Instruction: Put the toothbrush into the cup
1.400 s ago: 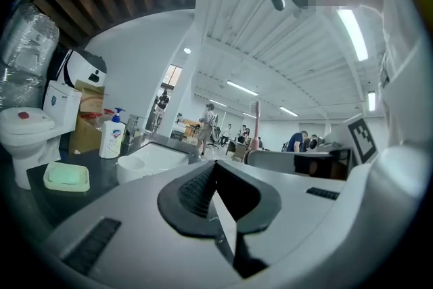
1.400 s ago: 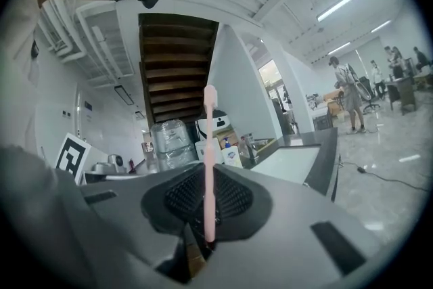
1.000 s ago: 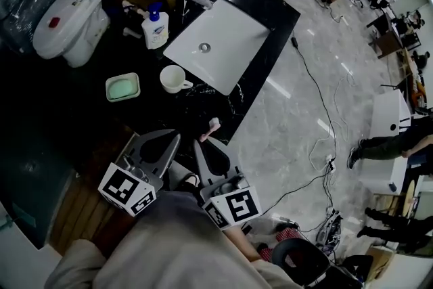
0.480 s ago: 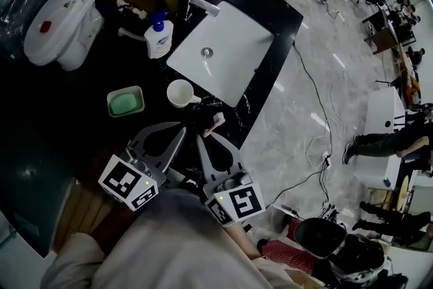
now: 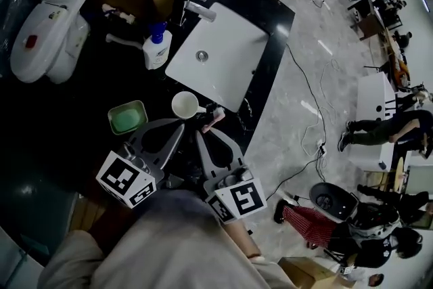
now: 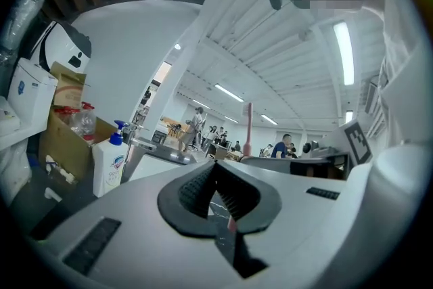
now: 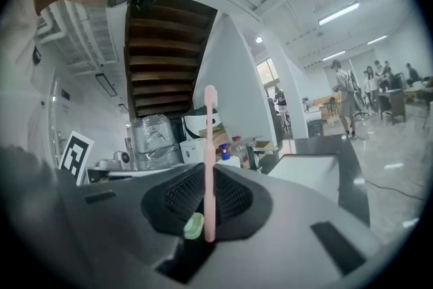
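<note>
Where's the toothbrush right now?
The toothbrush stands upright, clamped in the jaws of the right gripper. In the head view its tip sits just right of the cup, near the sink's front edge.

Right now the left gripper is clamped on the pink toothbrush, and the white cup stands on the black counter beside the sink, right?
Wrong gripper: the right gripper view shows the right gripper clamped on the pink toothbrush; the left gripper is shut on nothing. The white cup does stand on the black counter beside the sink.

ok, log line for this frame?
phase: pre-insert | right gripper: shut on toothbrush, upright | left gripper: shut, empty | cup: on counter, toothbrush not yet in
</note>
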